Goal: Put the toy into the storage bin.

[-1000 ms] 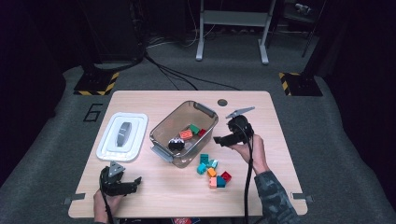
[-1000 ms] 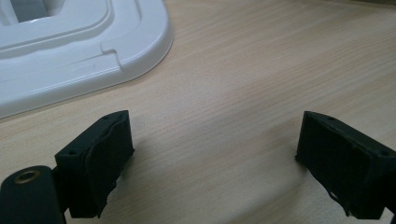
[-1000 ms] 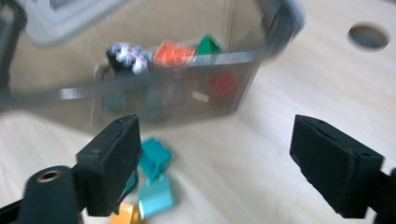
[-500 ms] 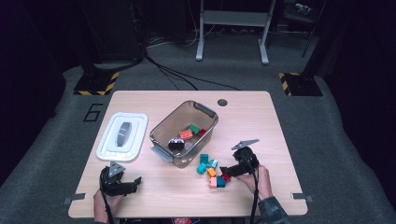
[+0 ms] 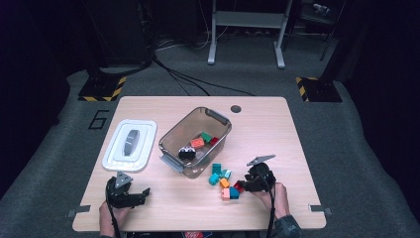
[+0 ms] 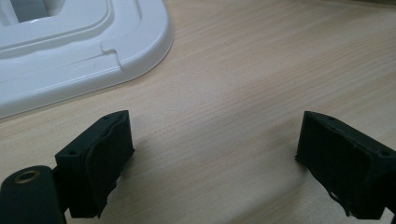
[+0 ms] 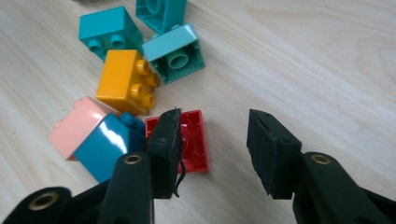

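Right tool (image 7: pixel 212 149) is low over the wooden surface (image 5: pixel 277 129) beside the loose pile of plastic building blocks. Its jaws have just been closing, but nothing sits between them; still unclamped. Small red square block (image 7: pixel 194 140) lies hollow side up, just left of the gap, partly behind the left jaw. Next move likely needs a sideways shift toward it. Left tool (image 5: pixel 130 194) is released, idle, well apart near the white plastic lid (image 5: pixel 130 144). Right hand is nearer.

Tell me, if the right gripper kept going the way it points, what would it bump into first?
Probably the red plastic block, which lies beside the right gripper's left jaw, not squarely between the two; bare wooden table lies ahead of the gap itself.
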